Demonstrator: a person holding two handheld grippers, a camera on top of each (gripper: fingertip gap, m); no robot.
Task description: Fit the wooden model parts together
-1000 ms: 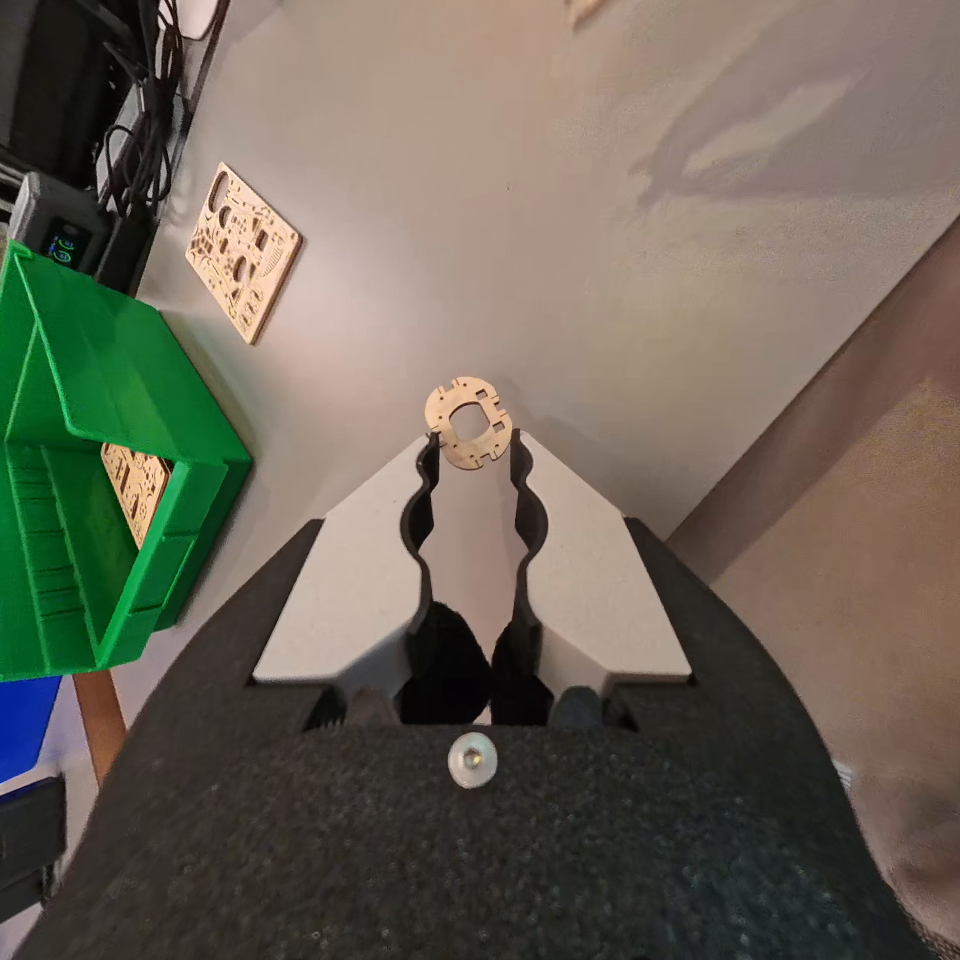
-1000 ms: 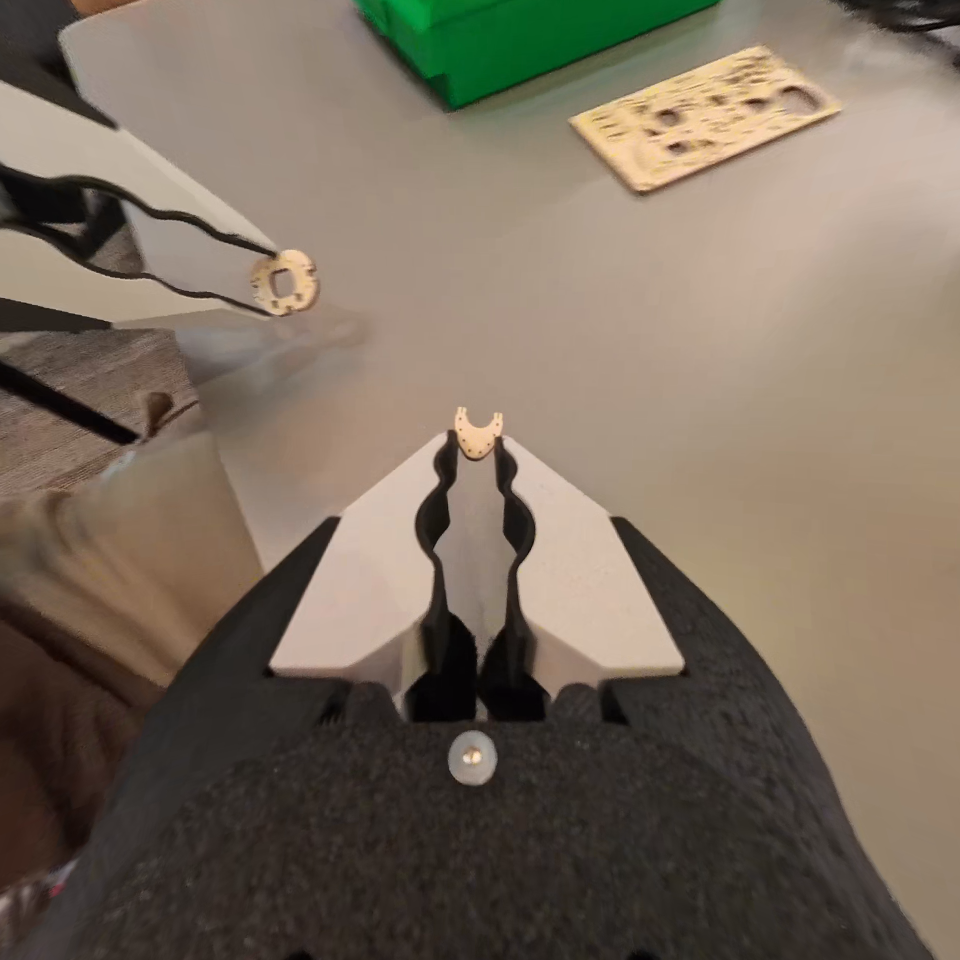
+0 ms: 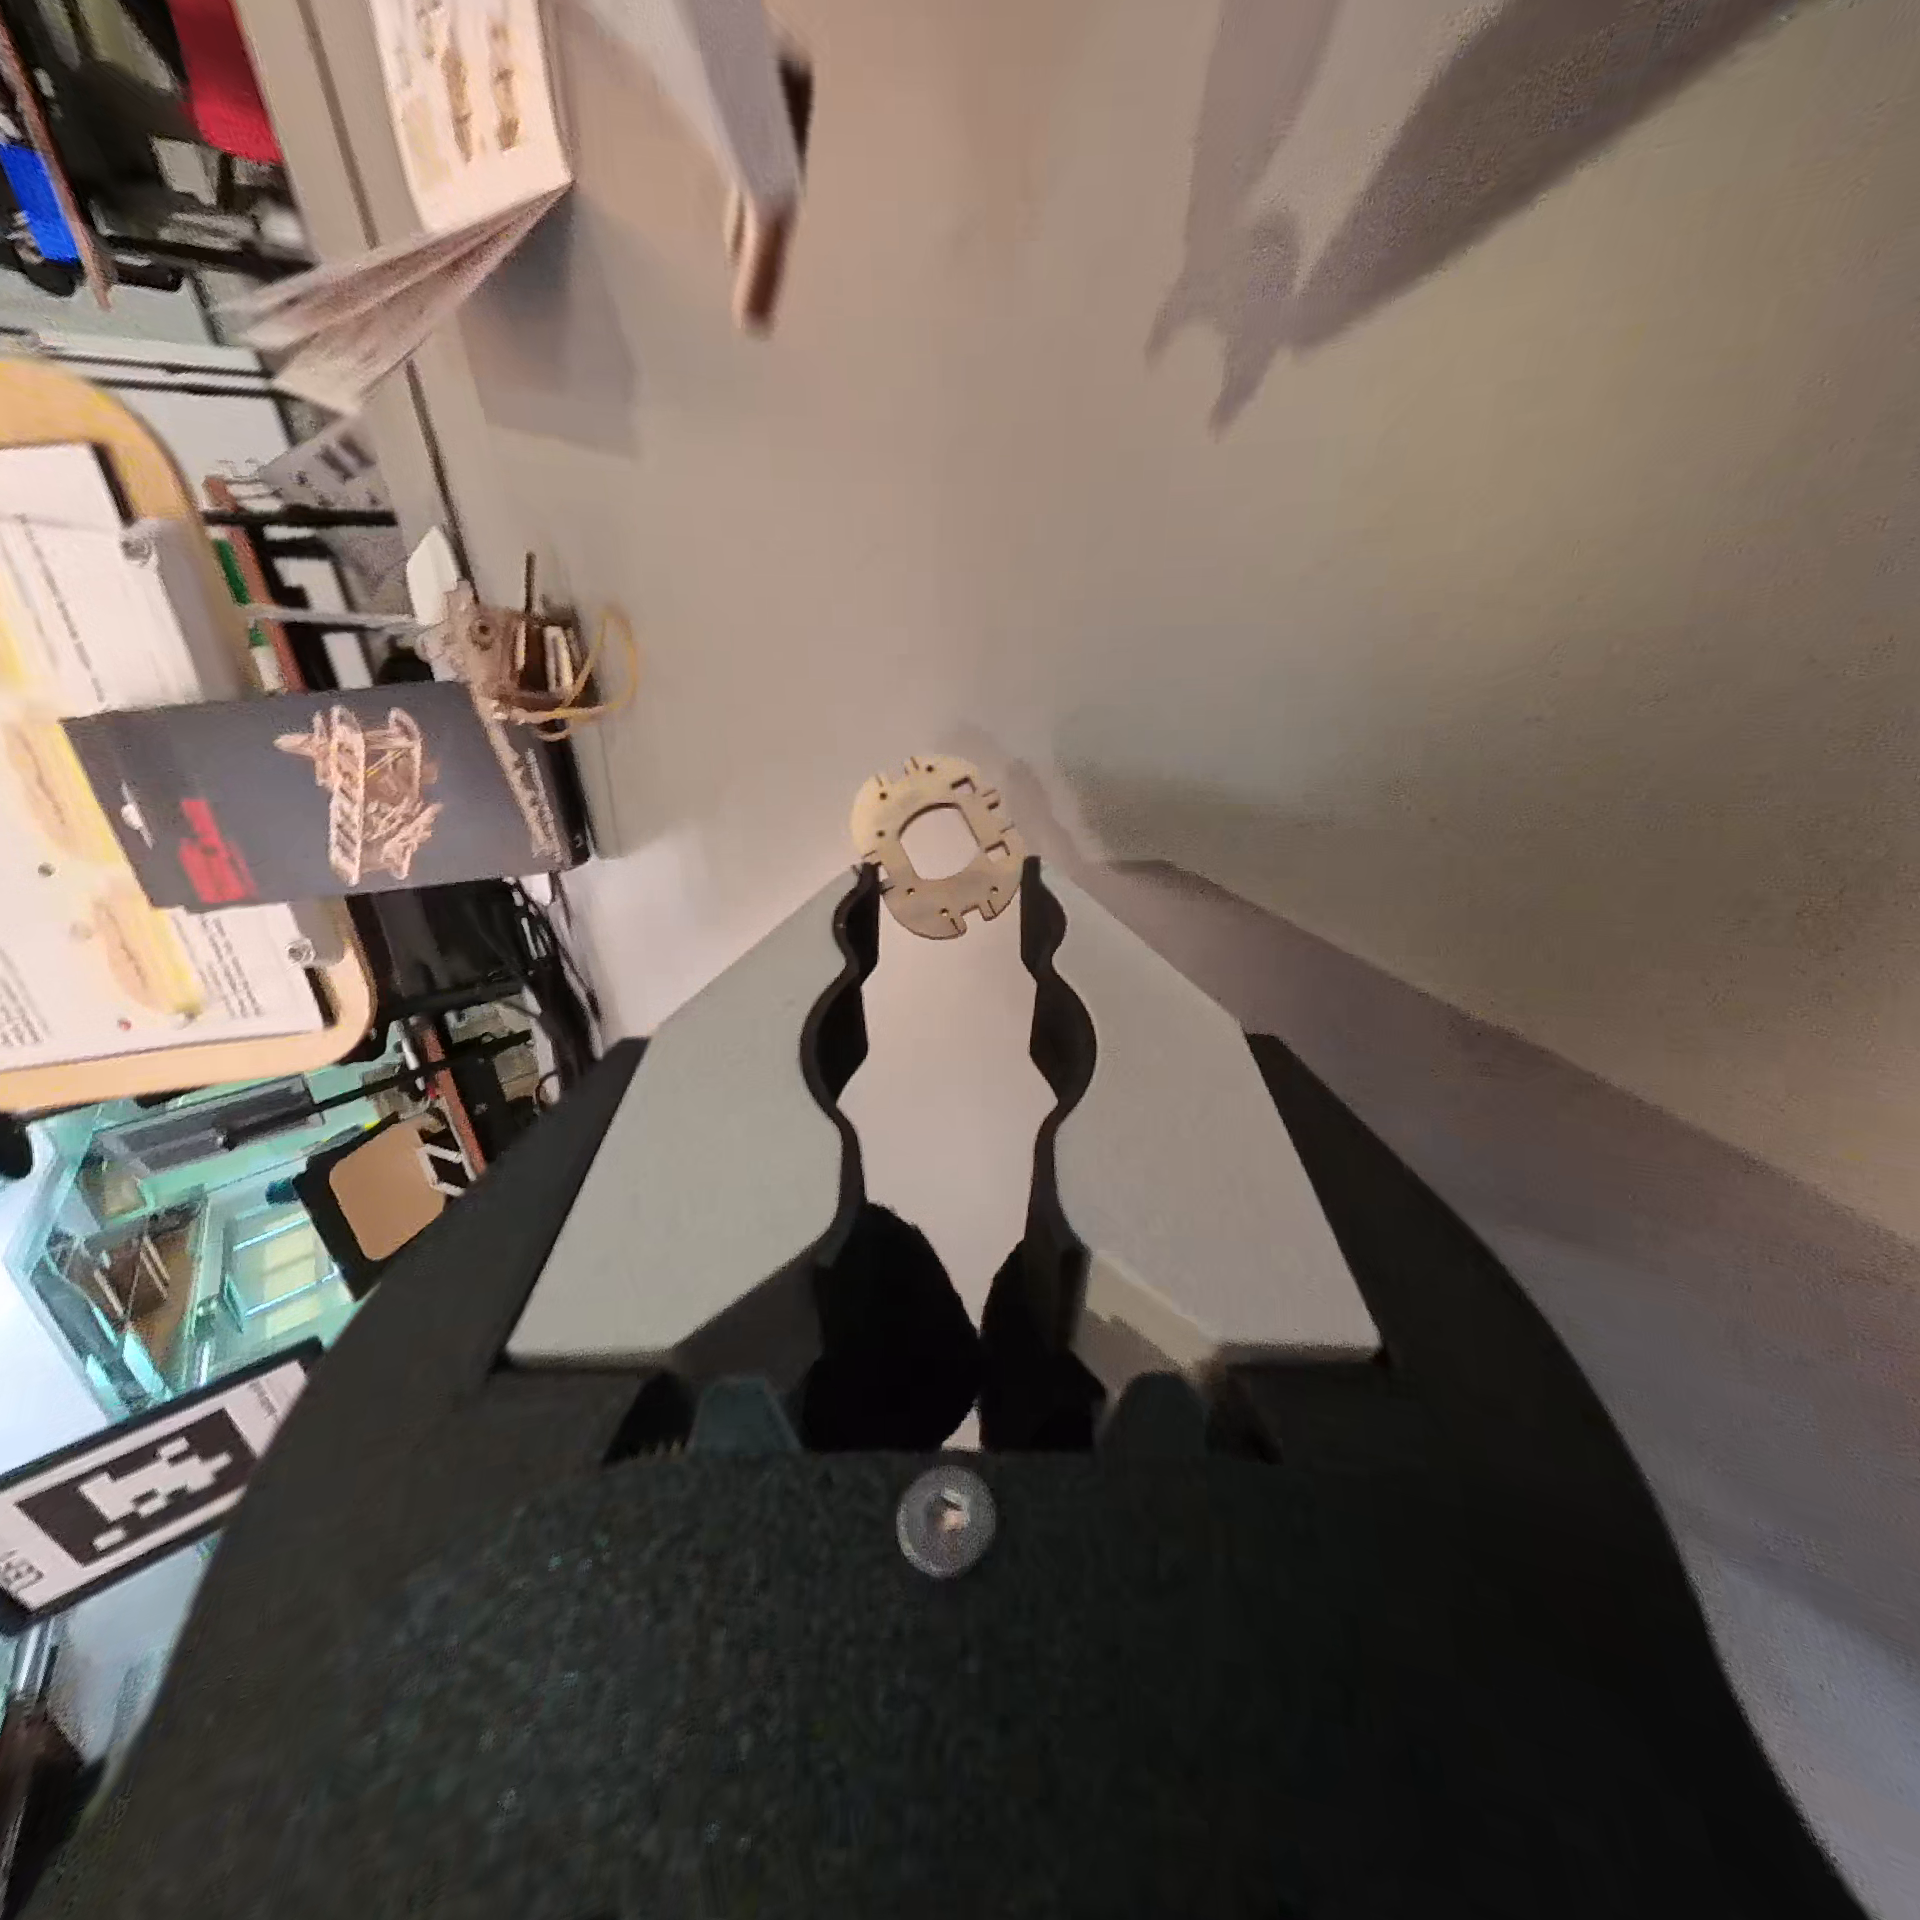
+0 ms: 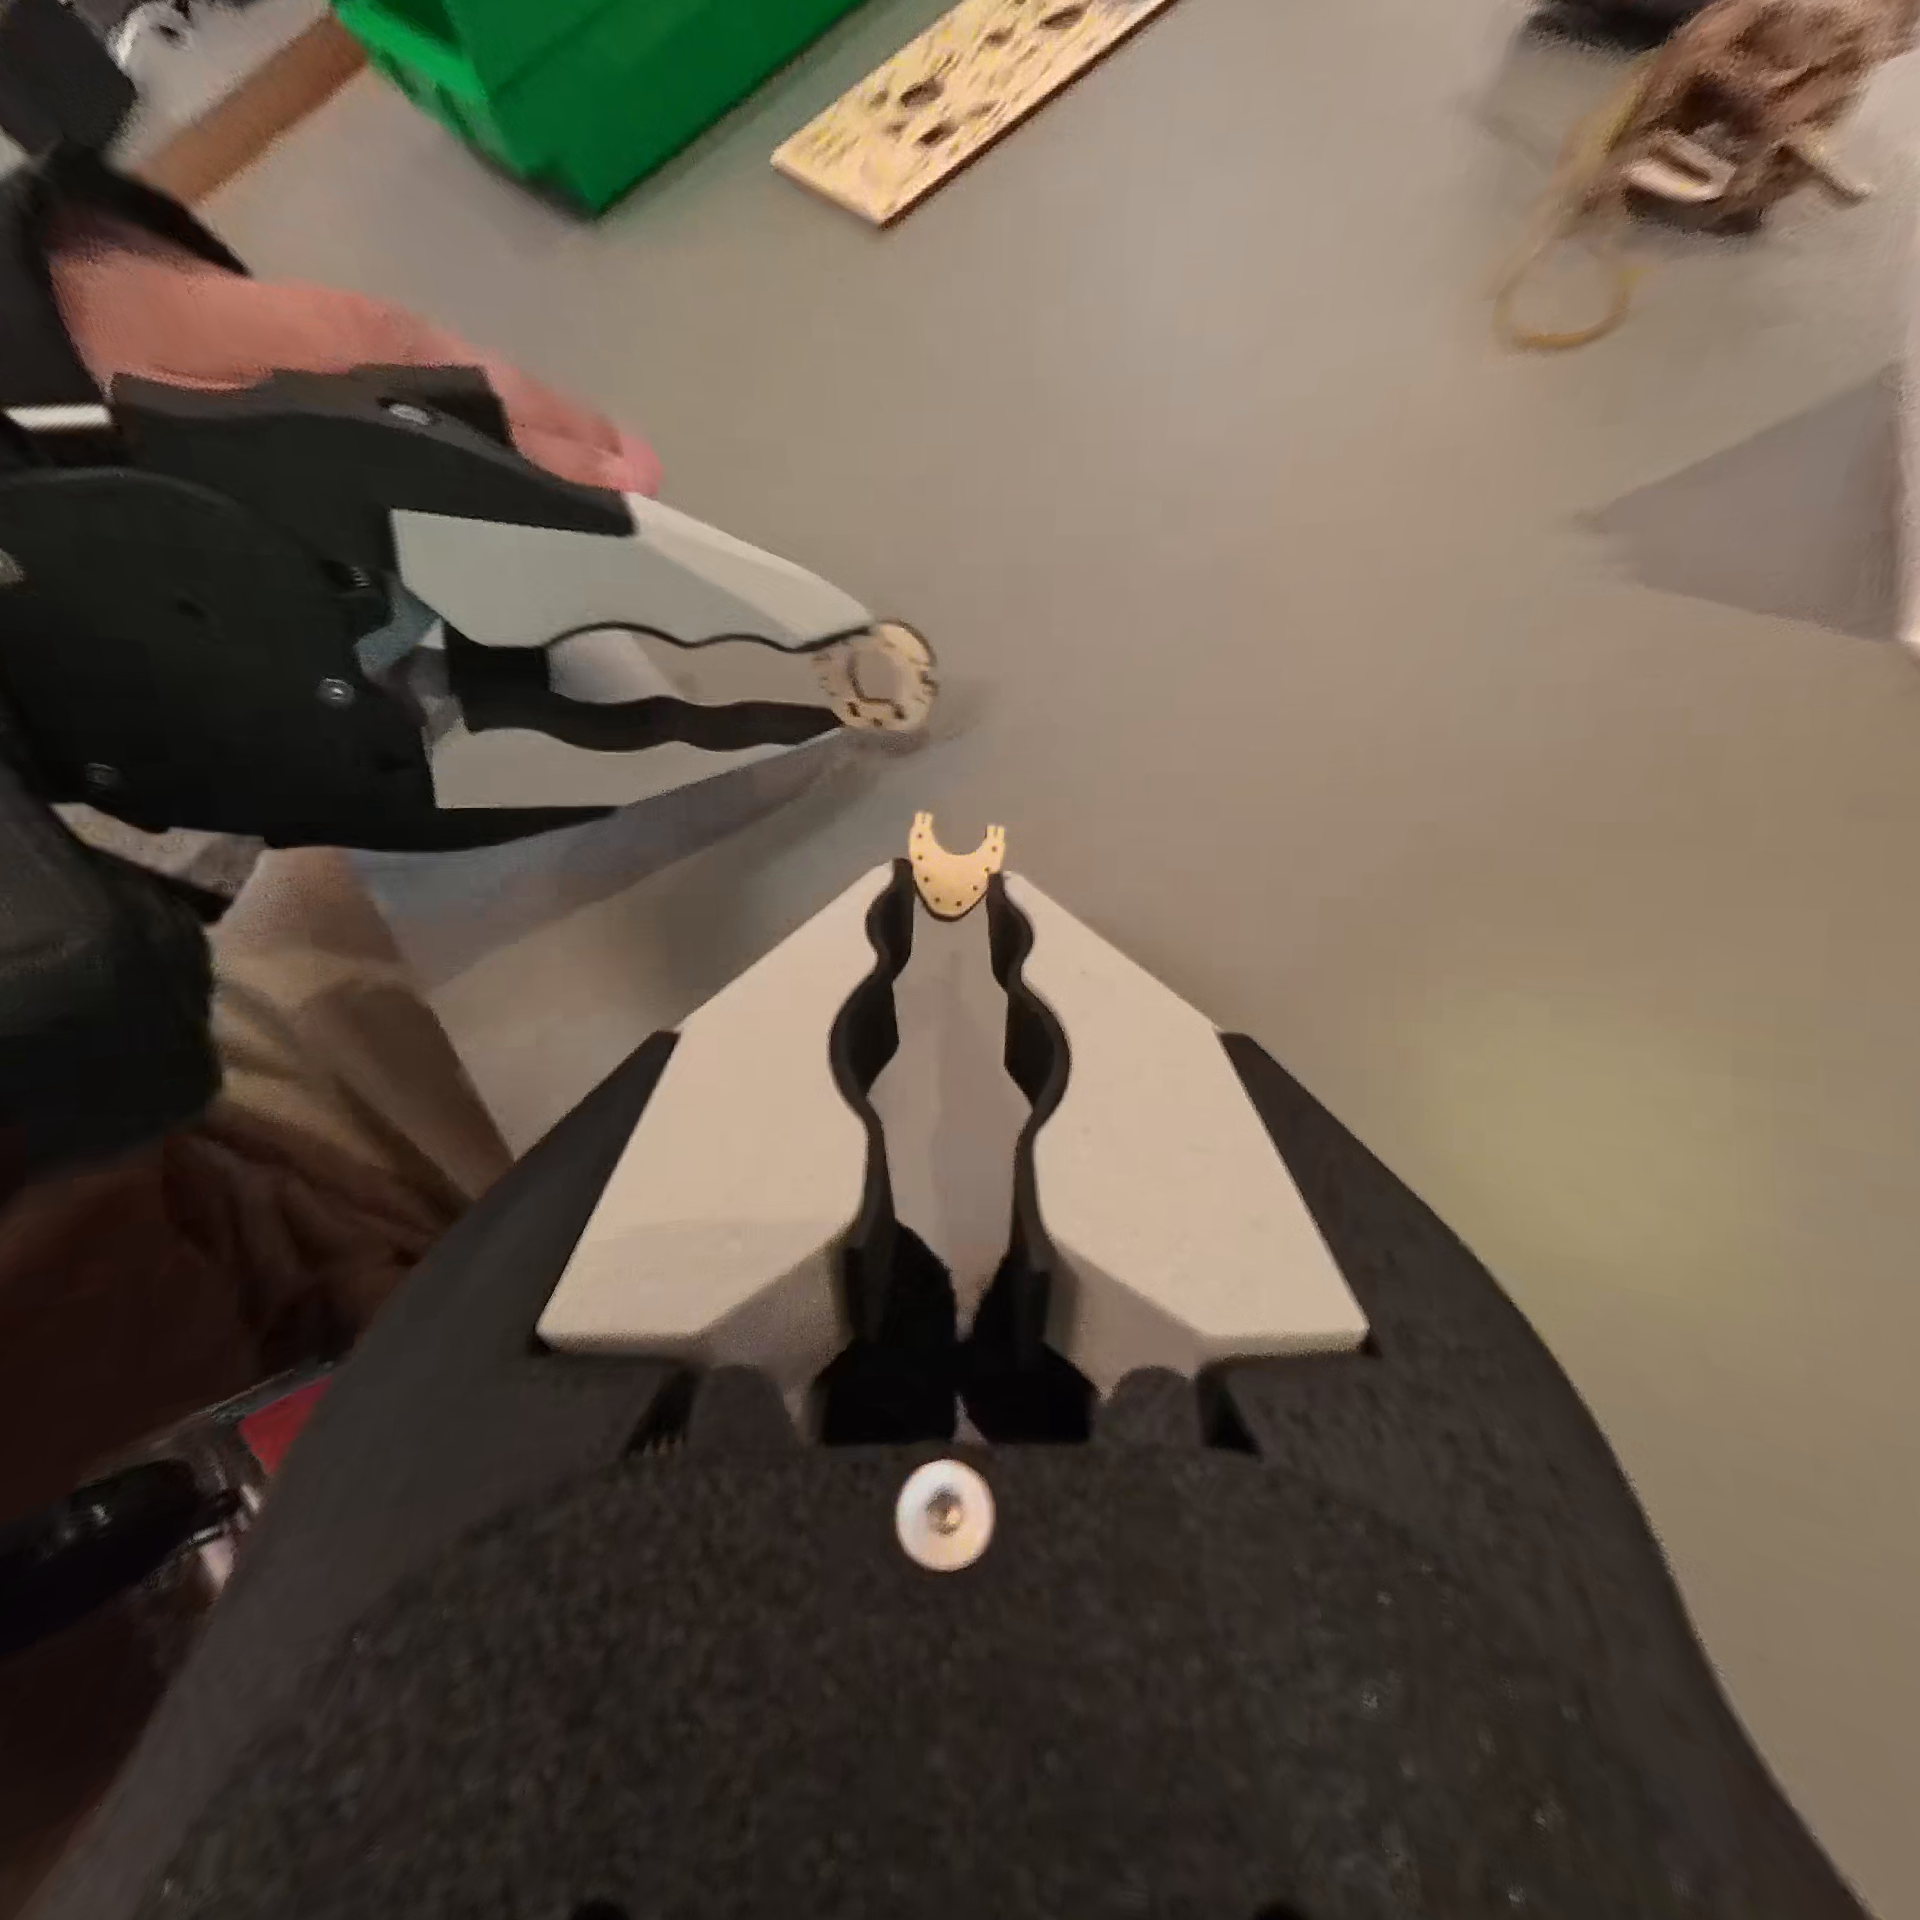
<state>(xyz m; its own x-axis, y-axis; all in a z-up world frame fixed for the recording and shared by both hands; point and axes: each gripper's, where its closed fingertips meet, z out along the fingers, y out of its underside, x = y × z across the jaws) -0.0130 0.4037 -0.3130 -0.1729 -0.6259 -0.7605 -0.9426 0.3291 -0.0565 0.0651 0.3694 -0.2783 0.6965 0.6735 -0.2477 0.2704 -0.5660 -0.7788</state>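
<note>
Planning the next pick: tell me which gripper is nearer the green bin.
Left. The left gripper, holding the ring piece, sits below the green bin; the right gripper is farther back.

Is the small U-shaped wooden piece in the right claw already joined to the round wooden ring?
No: the U-shaped piece sits alone at the right claw tips, apart from the ring held by the left claw.

Two close wrist views, shared table (image 4: 1351,623)

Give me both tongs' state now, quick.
Left tongs: shut on the ring-shaped wooden disc.
Right tongs: shut on the small forked wooden piece.
</note>
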